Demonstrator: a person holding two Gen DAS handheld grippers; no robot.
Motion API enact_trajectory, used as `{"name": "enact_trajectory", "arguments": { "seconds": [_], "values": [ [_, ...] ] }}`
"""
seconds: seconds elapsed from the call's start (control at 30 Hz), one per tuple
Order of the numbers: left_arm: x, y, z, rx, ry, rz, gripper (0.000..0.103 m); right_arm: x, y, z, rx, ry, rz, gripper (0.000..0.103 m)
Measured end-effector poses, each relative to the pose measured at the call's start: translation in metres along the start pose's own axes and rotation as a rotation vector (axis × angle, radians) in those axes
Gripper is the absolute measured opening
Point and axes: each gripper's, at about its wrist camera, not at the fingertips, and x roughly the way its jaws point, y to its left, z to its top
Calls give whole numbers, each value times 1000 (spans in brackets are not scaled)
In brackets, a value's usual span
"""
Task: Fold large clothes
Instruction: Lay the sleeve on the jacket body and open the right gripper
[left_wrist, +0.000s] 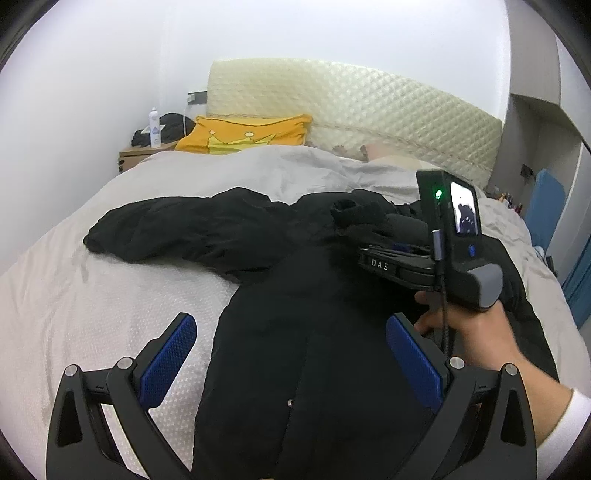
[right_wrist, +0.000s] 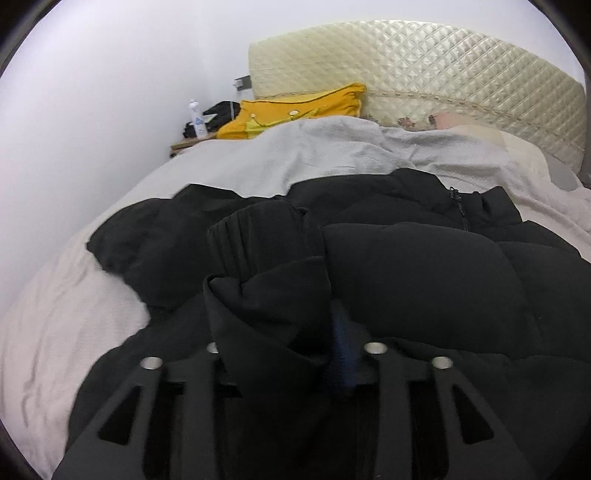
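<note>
A large black padded jacket (left_wrist: 295, 317) lies spread on the bed, one sleeve (left_wrist: 166, 229) stretched out to the left. My left gripper (left_wrist: 291, 343) is open and empty, its blue pads (left_wrist: 170, 354) hovering over the jacket's lower body. My right gripper (left_wrist: 373, 236) is over the jacket's upper right part and is shut on the other sleeve's cuff (left_wrist: 351, 214). In the right wrist view the jacket (right_wrist: 424, 277) fills the frame, and the gripper (right_wrist: 280, 332) is shut on the sleeve (right_wrist: 266, 280), with the ribbed cuff (right_wrist: 251, 236) sticking out past the fingers.
The bed has a light grey cover (left_wrist: 92, 295). A yellow pillow (left_wrist: 243, 134) and a quilted cream headboard (left_wrist: 369, 110) are at the far end. A bedside table with a white bottle (left_wrist: 154, 127) stands at far left. Blue furniture (left_wrist: 546, 206) is at right.
</note>
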Motion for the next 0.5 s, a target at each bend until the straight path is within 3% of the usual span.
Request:
{"name": "enact_trajectory", "arguments": {
  "seconds": [0.07,0.23,0.4,0.5],
  "values": [
    [-4,-4,2,3,6,-9,103,-14,3,3,-20,-18,11,71],
    [-32,-20,19,23,-35,-25,103,-65,3,14,-29,-72,11,72],
    [-67,-36,37,49,-61,-11,103,-134,-5,31,-2,-131,-52,72],
    [-93,-47,40,38,-86,-54,103,-179,-8,36,11,-165,-93,72]
  ]
}}
